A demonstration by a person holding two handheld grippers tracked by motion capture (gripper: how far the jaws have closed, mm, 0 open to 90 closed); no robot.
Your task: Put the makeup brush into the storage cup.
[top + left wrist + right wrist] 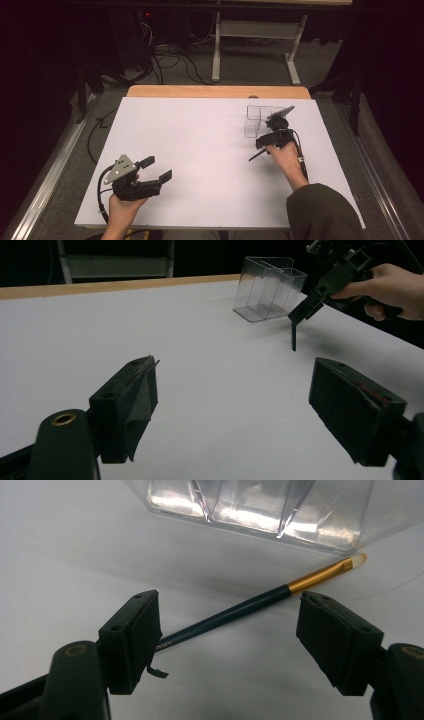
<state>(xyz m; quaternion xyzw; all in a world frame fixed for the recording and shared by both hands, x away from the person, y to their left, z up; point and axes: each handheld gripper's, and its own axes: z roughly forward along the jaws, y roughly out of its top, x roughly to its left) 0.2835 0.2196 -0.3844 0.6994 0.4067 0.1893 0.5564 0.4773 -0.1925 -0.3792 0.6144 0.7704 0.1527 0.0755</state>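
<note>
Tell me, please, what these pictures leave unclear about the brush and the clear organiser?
- Brush, right gripper view: its tail end is hidden behind the right gripper's left jaw; the handle print is too small to read.
- Clear organiser, right gripper view: cut off by the top edge.
- Organiser's contents, high view: too small to tell.

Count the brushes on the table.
1. The brush lies on the table beside the clear organizer, between the right gripper's open fingers.

A lab-like recording space: a white-topped table (200, 150) stands on grey carpet (250, 70) among dark curtains (45, 75), with loose cables (170, 62) and a metal table frame (255, 35) behind it.
</note>
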